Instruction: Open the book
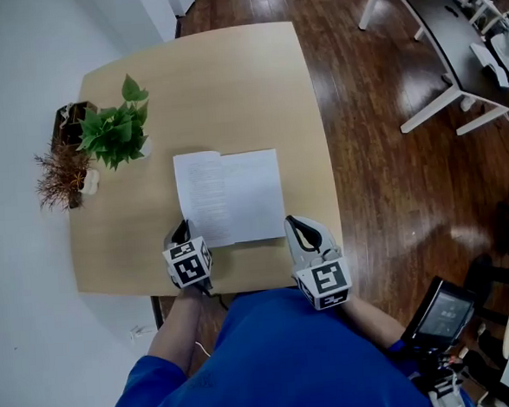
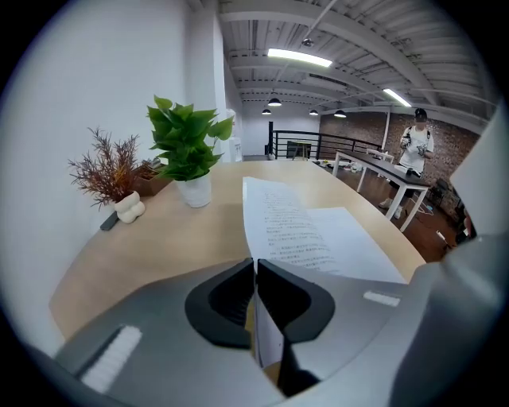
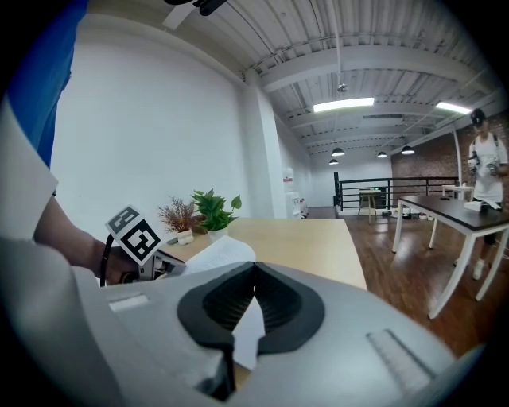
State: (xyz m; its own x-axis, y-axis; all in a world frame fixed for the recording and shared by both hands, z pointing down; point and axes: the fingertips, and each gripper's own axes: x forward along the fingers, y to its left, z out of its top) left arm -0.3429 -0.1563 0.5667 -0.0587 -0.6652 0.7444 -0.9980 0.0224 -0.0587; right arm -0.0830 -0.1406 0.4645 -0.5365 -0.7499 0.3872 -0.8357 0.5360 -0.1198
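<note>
Near-left corner of book (image 1: 230,197) behind left gripper (image 1: 183,229), page (image 2: 274,222) between jaws

Blue shirt (image 1: 283,361); grey, black-padded left tongs (image 1: 183,227) and right tongs (image 1: 292,223) carry black-and-white marker cubes (image 1: 189,264).

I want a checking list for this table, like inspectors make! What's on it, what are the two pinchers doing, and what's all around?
surface: light wooden table.
job's things: book lies open with its white pages up; its left page curves upward.
clutter: green plant in a white pot, dried red plant and dark box, all by the table's left edge.
grippers: left gripper is shut on the left page's near corner; right gripper has its jaws together at the book's near right corner, seemingly pinching the paper.
cables: nothing seen on the table.
surroundings: dark wood floor, white wall, white-legged desk, and a person standing by it.
</note>
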